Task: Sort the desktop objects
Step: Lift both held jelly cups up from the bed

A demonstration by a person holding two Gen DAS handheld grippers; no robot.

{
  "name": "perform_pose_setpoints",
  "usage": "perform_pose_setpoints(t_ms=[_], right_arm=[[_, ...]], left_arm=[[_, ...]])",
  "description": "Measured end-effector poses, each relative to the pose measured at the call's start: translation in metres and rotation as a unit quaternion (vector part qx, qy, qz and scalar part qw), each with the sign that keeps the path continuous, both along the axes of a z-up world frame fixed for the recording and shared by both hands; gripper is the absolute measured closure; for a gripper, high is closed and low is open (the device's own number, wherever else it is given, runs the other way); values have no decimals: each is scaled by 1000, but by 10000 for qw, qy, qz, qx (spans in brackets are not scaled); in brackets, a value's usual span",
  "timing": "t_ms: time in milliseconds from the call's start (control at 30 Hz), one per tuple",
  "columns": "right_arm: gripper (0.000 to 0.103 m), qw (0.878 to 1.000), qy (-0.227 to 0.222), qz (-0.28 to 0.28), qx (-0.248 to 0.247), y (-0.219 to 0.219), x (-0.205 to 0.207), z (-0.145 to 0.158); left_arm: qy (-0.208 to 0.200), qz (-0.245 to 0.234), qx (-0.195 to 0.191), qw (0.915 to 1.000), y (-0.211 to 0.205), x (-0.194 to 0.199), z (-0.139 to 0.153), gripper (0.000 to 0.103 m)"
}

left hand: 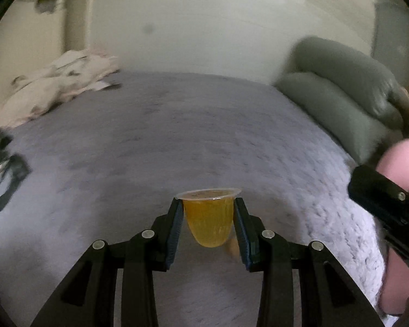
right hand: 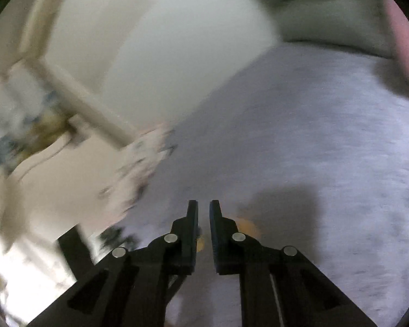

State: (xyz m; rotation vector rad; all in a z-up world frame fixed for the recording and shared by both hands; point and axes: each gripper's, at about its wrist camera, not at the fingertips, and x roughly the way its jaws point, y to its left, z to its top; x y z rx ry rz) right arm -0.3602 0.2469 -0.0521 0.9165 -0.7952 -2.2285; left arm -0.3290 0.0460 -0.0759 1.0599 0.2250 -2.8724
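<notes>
A clear cup of orange jelly (left hand: 208, 222) with a wide sealed rim hangs upright above the grey blanket (left hand: 150, 150). My left gripper (left hand: 208, 207) is shut on it, the blue pads pressing its two sides just under the rim. In the right wrist view my right gripper (right hand: 204, 207) is shut, with only a thin gap and nothing between the fingers. A blurred orange thing (right hand: 246, 226) lies on the blanket just behind its right finger. The same kind of orange patch (left hand: 232, 246) peeks out beside the held cup in the left wrist view.
Two green pillows (left hand: 340, 90) lean at the bed's far right. A crumpled patterned cloth (left hand: 57, 84) lies far left, and dark objects (left hand: 2, 174) sit at the left edge. A pink sleeve (left hand: 398, 160) and the other gripper's black body enter from the right. A white wall stands behind.
</notes>
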Motion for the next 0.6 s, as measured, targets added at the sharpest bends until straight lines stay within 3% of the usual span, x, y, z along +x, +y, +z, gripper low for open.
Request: perform_pose_setpoints(t_ms=[200, 300, 400, 467, 600], right_arm=[[89, 9988, -9, -129, 481, -25, 5, 9], [63, 9973, -305, -274, 611, -30, 7, -4], [61, 9929, -458, -322, 1052, -42, -10, -22], [61, 9883, -493, -94, 1444, -57, -16, -32], [61, 9734, -562, 259, 2207, -105, -20, -52]], left_arm=[[-104, 528, -839, 9950, -44, 29, -1, 66], [-399, 538, -838, 9942, -67, 29, -26, 66], [-629, 596, -628, 9943, -86, 22, -46, 66], [-567, 571, -538, 9953, -92, 23, -50, 66], [-564, 653, -658, 9941, -94, 25, -50, 66]])
